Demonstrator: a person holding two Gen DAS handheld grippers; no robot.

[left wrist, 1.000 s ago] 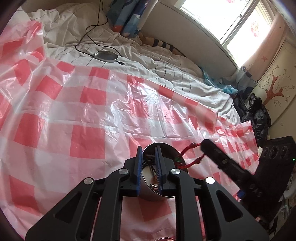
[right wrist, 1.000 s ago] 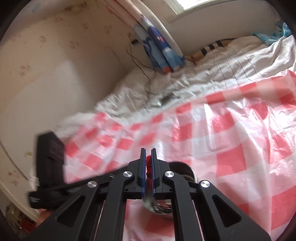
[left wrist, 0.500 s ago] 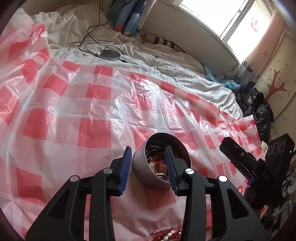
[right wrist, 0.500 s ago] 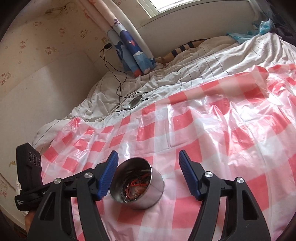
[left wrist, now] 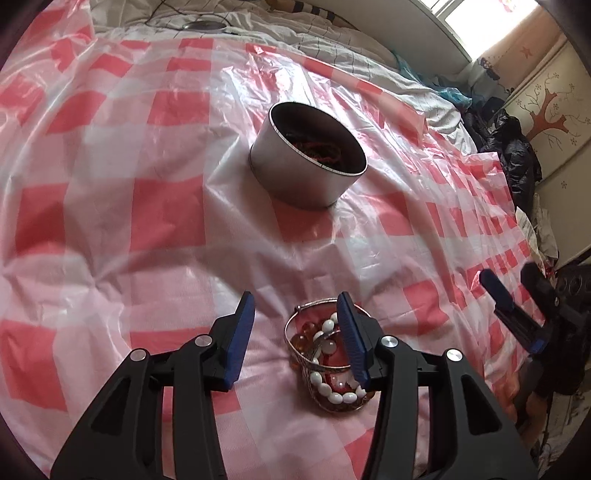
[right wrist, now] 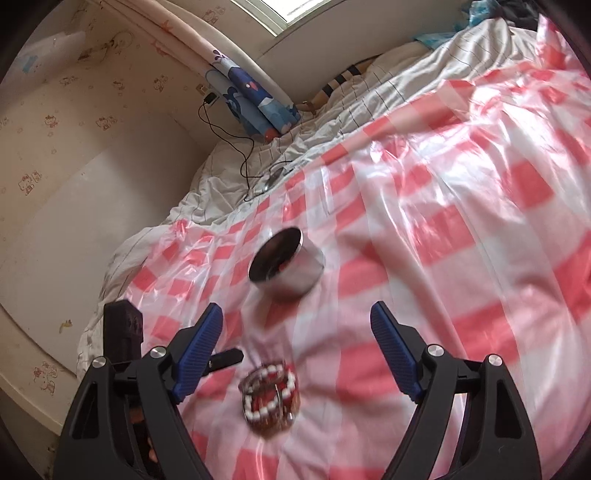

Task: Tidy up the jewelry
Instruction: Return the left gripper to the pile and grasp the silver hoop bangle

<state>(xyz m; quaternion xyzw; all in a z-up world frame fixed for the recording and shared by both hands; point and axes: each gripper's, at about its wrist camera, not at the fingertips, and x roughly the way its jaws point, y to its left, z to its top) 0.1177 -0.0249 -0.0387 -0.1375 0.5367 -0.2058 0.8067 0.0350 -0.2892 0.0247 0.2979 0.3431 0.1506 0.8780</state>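
A round metal tin point(left wrist: 308, 158) stands on the red-checked plastic sheet point(left wrist: 147, 206) with red string jewelry inside; it also shows in the right wrist view point(right wrist: 286, 264). A pile of bracelets point(left wrist: 327, 363), with white, amber and red beads and silver bangles, lies nearer me; it shows blurred in the right wrist view point(right wrist: 271, 397). My left gripper point(left wrist: 295, 332) is open above the sheet, its right finger over the bracelet pile. My right gripper point(right wrist: 295, 349) is open and empty above the sheet, between pile and tin; it also shows in the left wrist view point(left wrist: 513, 291).
White bedding point(left wrist: 295, 33) with a cable and a round grey disc point(left wrist: 203, 25) lies beyond the sheet. A blue patterned curtain point(right wrist: 255, 99) hangs by the far wall. Dark clothes point(left wrist: 513, 147) are piled at the right of the bed.
Both grippers have opened and pulled back from the tin. The red string that the right gripper held now lies in the tin. The bracelet pile has come into view.
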